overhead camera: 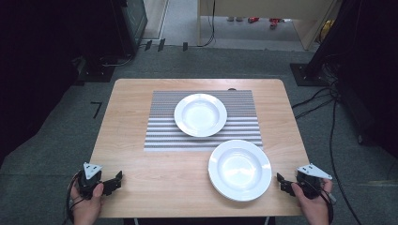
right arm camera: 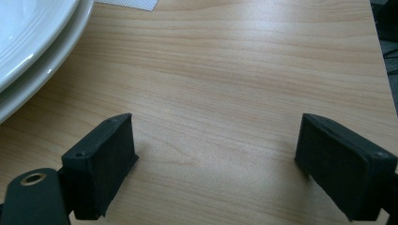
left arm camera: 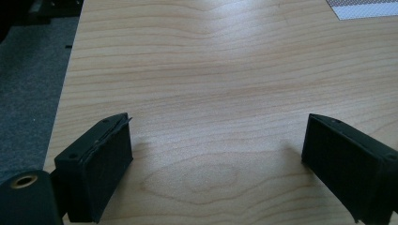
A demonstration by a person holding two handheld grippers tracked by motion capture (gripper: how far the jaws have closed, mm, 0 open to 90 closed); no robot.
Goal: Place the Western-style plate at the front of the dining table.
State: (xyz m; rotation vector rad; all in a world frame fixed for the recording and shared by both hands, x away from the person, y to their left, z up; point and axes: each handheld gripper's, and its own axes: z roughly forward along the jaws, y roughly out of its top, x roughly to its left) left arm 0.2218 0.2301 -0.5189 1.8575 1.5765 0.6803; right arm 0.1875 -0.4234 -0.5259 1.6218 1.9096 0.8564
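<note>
A wooden table (overhead camera: pixel 141 140) carries a striped placemat (overhead camera: pixel 159 126) with one white plate (overhead camera: pixel 200 115) on it. A stack of white plates (overhead camera: pixel 240 169) sits just left of the right gripper (overhead camera: pixel 284 183). The left gripper (overhead camera: pixel 115 182) is well apart from them. Both grippers' jaws gape wide, holding nothing.

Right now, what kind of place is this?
Likely a lab or recording room staged as a dining spot: a wooden table with a striped placemat and white plates, on grey carpet with loose cables and dark equipment around.
</note>
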